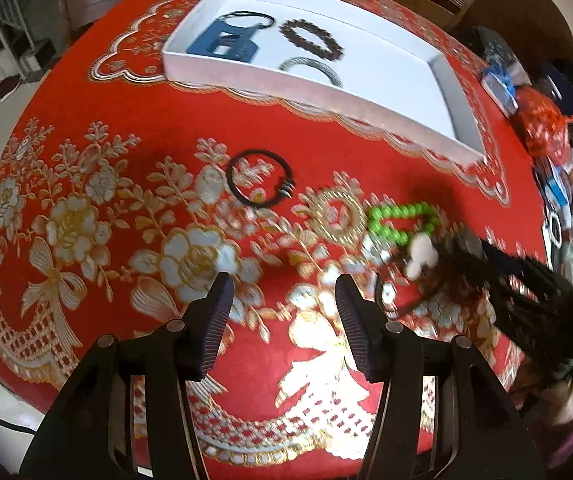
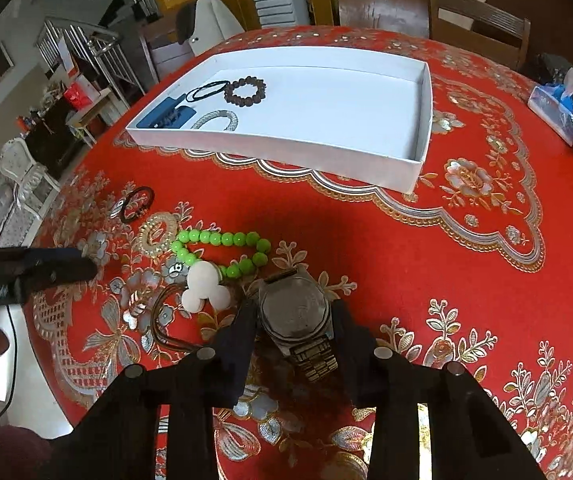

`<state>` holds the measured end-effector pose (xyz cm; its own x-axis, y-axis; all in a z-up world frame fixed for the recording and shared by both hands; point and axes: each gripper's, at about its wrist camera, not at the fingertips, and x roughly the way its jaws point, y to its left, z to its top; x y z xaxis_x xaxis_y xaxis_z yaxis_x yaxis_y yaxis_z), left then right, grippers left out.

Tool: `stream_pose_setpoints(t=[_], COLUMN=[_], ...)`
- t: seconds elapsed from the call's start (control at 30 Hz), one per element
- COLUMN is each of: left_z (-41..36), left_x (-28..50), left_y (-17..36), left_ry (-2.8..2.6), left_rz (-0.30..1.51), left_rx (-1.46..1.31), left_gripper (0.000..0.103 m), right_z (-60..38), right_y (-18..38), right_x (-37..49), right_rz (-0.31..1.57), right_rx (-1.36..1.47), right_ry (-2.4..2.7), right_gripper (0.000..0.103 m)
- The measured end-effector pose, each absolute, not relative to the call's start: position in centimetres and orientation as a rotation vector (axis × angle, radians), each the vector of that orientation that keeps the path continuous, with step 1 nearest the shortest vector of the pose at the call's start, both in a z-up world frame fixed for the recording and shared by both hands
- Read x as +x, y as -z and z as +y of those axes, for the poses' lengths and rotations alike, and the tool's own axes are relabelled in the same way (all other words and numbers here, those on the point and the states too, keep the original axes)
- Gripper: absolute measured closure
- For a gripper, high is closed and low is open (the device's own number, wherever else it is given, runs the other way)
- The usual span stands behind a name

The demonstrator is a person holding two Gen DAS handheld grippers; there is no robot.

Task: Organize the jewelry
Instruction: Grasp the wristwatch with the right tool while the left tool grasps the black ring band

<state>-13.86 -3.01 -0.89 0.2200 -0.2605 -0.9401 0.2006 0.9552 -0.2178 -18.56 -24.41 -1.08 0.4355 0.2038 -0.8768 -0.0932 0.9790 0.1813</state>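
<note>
My right gripper (image 2: 294, 306) is shut on a dark metal wristwatch (image 2: 294, 312) that lies on the red tablecloth, one finger on each side of its case. Just beyond the watch lie a green bead bracelet (image 2: 222, 240), a white mouse-shaped charm (image 2: 206, 284) on a brown cord, a gold filigree ring (image 2: 158, 234) and a black bangle (image 2: 138, 204). My left gripper (image 1: 284, 280) hangs open over bare cloth, short of the black bangle (image 1: 260, 178). The white tray (image 2: 286, 152) holds a blue card with black cord (image 2: 166, 116), a dark bead bracelet (image 2: 245, 90) and a silver bangle (image 2: 216, 120).
A tissue pack (image 2: 554, 108) and packets (image 1: 546, 128) crowd the table's right side. Wooden chairs (image 2: 478, 20) stand behind the table. The round table's edge falls away at the left, with furniture on the floor beyond.
</note>
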Motion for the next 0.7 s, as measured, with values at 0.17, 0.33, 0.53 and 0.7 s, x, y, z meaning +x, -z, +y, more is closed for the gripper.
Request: stream_pose_setpoints(t=[0.17, 0.33, 0.53, 0.7], left_z=[-2.0, -1.8, -2.1, -2.7], left_x=[-11.7, -9.8, -7.7, -6.9], left_y=[1.1, 1.5, 2.4, 2.8], left_ry=[0.261, 0.242, 0.203, 0.199], left_rz=[1.306, 1.300, 1.292, 1.252], left_rx=[-0.077, -0.058, -0.041, 0.023], left_gripper=[0.050, 0.050, 0.050, 0.059], right_z=[-25.4, -26.5, -27.6, -27.8], right_y=[0.0, -1.8, -3.6, -5.1], right_x=[-19.3, -19.9, -20.4, -20.3], right_rz=[1.083, 1.042, 0.999, 0.975], right_rx=[0.178, 0.245, 0.324, 0.328], right_ry=[-0.176, -0.167, -0.155, -0.153], right_gripper=[0.067, 0.067, 0.067, 0.067])
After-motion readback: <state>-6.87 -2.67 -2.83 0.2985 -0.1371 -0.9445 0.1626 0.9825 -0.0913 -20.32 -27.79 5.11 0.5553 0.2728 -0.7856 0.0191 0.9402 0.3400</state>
